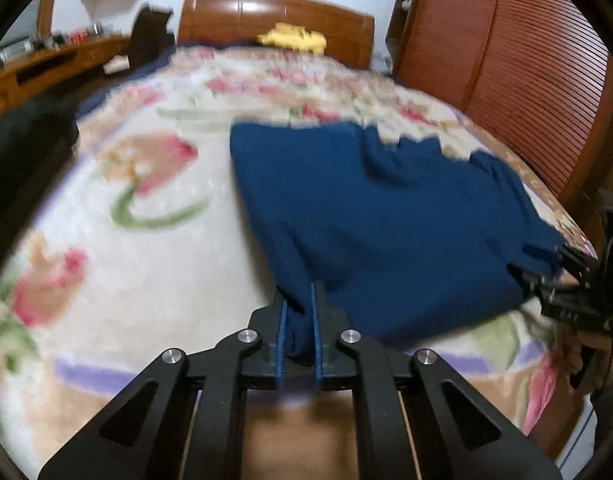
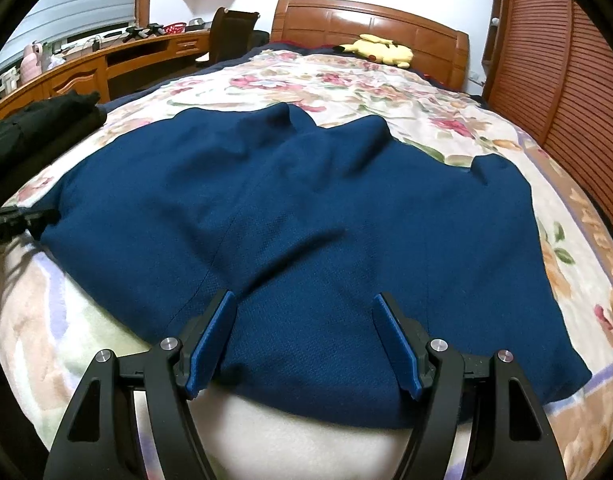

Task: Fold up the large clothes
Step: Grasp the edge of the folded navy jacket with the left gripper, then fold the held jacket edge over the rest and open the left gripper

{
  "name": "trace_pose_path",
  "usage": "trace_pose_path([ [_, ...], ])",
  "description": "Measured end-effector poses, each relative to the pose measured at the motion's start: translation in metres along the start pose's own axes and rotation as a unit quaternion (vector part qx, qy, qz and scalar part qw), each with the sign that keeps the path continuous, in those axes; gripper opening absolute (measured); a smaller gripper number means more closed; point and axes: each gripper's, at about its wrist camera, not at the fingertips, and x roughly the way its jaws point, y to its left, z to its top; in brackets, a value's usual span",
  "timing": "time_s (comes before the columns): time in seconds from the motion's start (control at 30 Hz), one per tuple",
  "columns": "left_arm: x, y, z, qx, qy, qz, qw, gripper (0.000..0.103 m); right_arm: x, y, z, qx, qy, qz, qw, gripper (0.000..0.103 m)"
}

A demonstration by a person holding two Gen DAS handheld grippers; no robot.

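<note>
Open floral blanket (image 1: 138,288) leftward; seemingly dark bundle (image 2: 38,120) at its far-left edge.

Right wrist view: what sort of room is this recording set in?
A bedroom, most likely. A bed with a floral blanket and a wooden headboard fills the view, a yellow plush toy lies near the headboard, and a wooden desk runs along the wall on the left.

Bed: your floral blanket (image 2: 386,92), wooden headboard (image 2: 370,24) far
Left: wooden desk (image 2: 106,60), window blind (image 2: 78,4)
Right: slatted wooden doors (image 2: 566,60)
Walls: white
</note>
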Motion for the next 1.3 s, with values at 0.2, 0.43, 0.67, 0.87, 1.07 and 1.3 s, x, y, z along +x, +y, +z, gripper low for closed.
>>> trace_pose_path([
  [0.2, -0.038, -0.039, 0.035, 0.011, -0.064, -0.002, 0.9979, 0.008, -0.026, -0.009, -0.004, 0.007, -0.010, 0.022, 1.000, 0.073],
  [0.43, -0.054, -0.100, 0.067, 0.047, -0.090, -0.025, 0.9945, 0.008, -0.063, -0.035, -0.018, -0.012, -0.019, 0.005, 1.000, 0.073],
  [0.67, -0.056, -0.185, 0.101, 0.119, -0.096, -0.044, 0.9872, 0.007, -0.093, -0.080, -0.031, 0.004, -0.034, -0.024, 0.999, 0.073],
  [0.87, -0.047, -0.278, 0.129, 0.183, -0.086, -0.075, 0.9766, 0.007, -0.102, -0.100, -0.042, 0.011, -0.027, -0.060, 0.998, 0.073],
  [1.07, -0.026, -0.338, 0.113, 0.210, -0.045, -0.129, 0.9680, 0.006, -0.112, -0.119, -0.059, 0.022, -0.020, -0.082, 0.996, 0.073],
  [1.3, 0.006, -0.345, 0.076, 0.211, 0.000, -0.150, 0.9660, 0.008, -0.123, -0.139, -0.072, 0.039, -0.017, -0.096, 0.994, 0.073],
])
